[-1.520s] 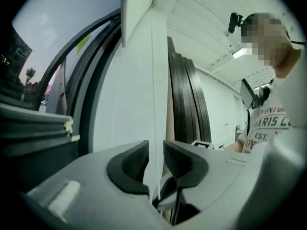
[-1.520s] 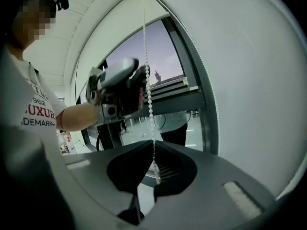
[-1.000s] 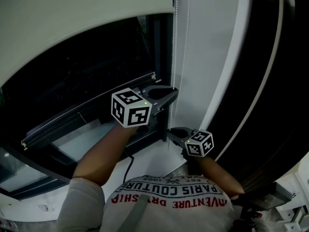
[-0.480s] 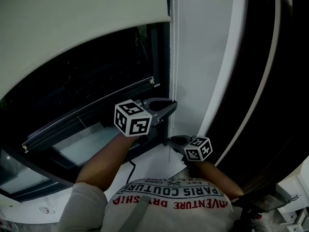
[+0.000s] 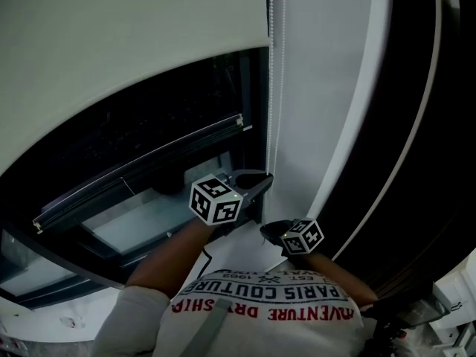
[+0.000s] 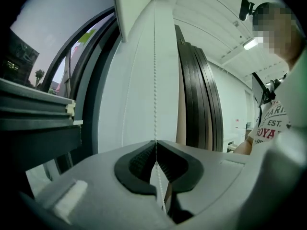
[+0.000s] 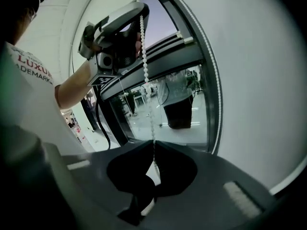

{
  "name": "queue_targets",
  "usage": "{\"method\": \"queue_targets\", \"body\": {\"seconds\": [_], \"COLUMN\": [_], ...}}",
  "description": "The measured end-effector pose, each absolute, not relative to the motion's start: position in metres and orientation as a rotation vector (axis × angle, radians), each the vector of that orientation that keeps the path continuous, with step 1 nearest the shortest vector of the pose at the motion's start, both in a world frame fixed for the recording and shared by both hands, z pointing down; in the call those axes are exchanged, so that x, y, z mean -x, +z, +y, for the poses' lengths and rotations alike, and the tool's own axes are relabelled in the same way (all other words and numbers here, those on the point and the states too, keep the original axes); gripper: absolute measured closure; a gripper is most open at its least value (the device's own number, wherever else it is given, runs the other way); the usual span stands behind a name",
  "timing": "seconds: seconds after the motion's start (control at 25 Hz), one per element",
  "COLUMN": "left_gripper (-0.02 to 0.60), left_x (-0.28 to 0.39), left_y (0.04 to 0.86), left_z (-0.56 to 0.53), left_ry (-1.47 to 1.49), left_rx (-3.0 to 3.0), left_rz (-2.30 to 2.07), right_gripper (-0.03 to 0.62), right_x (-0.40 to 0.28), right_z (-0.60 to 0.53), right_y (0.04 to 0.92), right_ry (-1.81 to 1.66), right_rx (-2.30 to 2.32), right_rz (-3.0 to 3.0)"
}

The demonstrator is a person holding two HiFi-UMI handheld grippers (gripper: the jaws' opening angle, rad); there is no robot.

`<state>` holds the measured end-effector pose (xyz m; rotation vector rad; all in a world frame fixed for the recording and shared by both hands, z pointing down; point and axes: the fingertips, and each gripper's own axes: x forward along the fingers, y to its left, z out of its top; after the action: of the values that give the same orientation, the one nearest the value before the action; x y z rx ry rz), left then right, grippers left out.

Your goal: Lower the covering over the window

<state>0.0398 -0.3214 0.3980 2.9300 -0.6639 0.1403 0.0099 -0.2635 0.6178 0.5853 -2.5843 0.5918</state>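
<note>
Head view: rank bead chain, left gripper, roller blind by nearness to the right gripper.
1. bead chain, pinched in the right gripper's own jaws.
2. left gripper, just above, clamped higher on the same chain.
3. roller blind, its bottom edge far up at upper left.

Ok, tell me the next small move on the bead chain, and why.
Probably open the left gripper and re-grip higher on the bead chain while the right gripper holds. Both are shut on the same strand, left above right, well below the blind, which covers only the upper part of the window.
</note>
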Motion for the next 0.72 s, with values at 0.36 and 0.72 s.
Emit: {"method": "queue_targets", "body": {"seconds": [0.36, 0.72], "left_gripper": [0.571, 0.571], "left_x": [-0.033, -0.029], "left_y": [0.421, 0.421], "left_z": [-0.339, -0.348], "left_ry": [0.086, 0.079], "left_rx": [-2.924, -2.932], "left_rz": [-0.641, -0.645], "right_gripper": [0.572, 0.474], "right_x": [-0.011, -0.01], "right_z": [-0.273, -0.274], "right_y": [0.637, 0.616], "right_ry": [0.648, 0.529], "right_rx": [-0.6, -0.58], "right_rz": [-2.579, -2.578]}}
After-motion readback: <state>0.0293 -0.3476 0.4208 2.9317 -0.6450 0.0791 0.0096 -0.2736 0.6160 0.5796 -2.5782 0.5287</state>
